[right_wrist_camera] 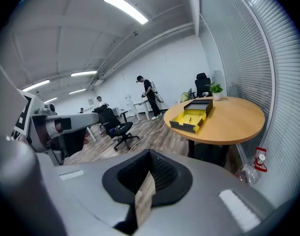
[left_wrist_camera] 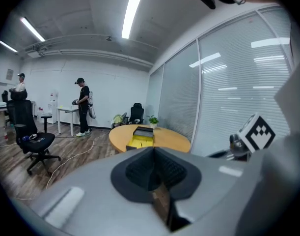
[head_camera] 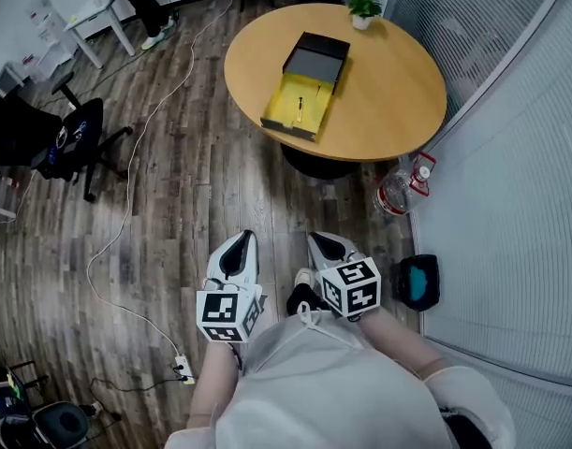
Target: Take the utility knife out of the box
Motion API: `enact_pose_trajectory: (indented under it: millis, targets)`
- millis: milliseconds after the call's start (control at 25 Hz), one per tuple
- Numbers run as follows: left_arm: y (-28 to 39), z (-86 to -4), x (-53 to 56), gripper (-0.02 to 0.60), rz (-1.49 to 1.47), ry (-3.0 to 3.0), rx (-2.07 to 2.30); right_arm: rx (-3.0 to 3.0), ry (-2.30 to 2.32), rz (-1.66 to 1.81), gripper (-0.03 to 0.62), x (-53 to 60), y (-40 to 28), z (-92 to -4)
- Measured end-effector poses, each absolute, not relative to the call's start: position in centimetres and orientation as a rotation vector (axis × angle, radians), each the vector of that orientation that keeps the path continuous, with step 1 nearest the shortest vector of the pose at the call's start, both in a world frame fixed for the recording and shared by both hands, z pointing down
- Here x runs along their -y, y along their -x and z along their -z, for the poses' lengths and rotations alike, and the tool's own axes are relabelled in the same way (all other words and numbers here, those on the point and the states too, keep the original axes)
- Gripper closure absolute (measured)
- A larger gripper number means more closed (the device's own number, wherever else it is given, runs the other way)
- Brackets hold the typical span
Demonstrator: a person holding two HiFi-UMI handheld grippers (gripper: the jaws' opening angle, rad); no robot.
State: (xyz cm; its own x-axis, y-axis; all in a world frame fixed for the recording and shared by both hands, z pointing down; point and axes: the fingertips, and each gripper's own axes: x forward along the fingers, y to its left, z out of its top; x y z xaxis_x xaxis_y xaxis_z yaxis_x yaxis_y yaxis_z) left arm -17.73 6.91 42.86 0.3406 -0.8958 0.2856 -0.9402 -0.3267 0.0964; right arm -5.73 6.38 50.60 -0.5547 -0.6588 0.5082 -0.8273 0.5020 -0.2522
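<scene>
Both pinched closed, nothing in them
left gripper (head_camera: 237, 242) and right gripper (head_camera: 325, 242) down at 6 o'clock; utility knife (head_camera: 300, 108) lying in the open box (head_camera: 309, 66) on the table (head_camera: 393, 96) at 12.

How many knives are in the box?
1: a knife lies in the yellow half of the box on the table; the black half may hide more.

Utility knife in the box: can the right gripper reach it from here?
Probably not yet: the right gripper hangs over the floor, short of the table, fingers shut. The utility knife lies uncovered in the open box.
</scene>
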Motion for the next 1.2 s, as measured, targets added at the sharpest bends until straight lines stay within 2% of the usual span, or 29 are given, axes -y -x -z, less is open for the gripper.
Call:
enact_pose_trajectory:
  millis: [280,640,920,1200]
  targets:
    - [14.9,-42.5,2.8,0.575,-0.302,-2.447,1.602,2.378,-1.325,-0.694,0.594,2.6,2.9,-50.9]
    - [13.0,-43.8,10.1,0.575,-0.334,-2.479,1.47,2.306,-1.415,-0.759,0.594,8.2,1.3,-51.5]
    - [11.9,-45.6,18.1,0.575,-0.362,-2.548,1.318,2.226,-1.544,-0.806,0.594,15.2,0.6,-52.8]
    - [13.3,-43.9,28.5,0.575,-0.362,-2.66,1.165,2.151,-1.699,-0.805,0.594,24.5,2.4,-51.2]
